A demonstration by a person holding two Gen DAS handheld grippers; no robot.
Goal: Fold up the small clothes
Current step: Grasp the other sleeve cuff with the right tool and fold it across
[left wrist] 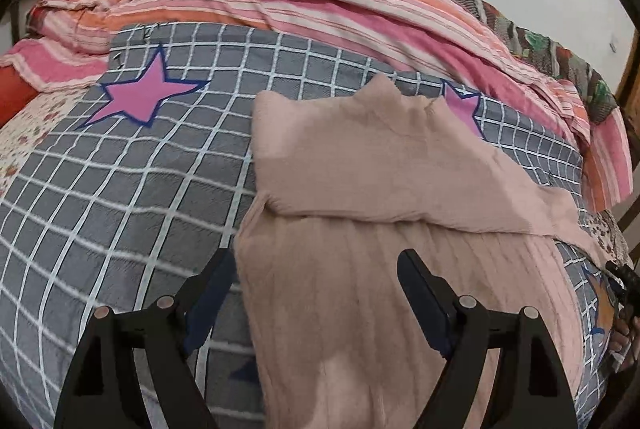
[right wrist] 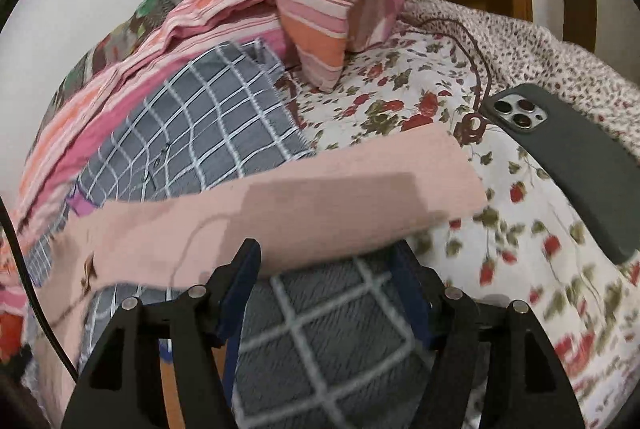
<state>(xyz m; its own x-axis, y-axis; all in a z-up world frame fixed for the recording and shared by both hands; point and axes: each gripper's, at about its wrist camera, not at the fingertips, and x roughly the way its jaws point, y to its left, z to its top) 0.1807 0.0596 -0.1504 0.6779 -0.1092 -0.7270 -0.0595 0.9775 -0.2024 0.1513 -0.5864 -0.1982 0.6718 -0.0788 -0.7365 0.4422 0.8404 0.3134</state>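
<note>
My left fingers (left wrist: pixel 312 265) gape over the pink top (left wrist: pixel 360 289); right fingers (right wrist: pixel 324 257) spread, seemingly beside its sleeve (right wrist: pixel 360 201). I should pinch edges squarely.

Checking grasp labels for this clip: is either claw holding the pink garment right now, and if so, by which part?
Neither. The left claw is open over the pink garment, and the right claw is open at its sleeve edge.

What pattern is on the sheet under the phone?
White with red berries and green leaves, on the floral sheet under the phone; clearest in the right wrist view.
</note>
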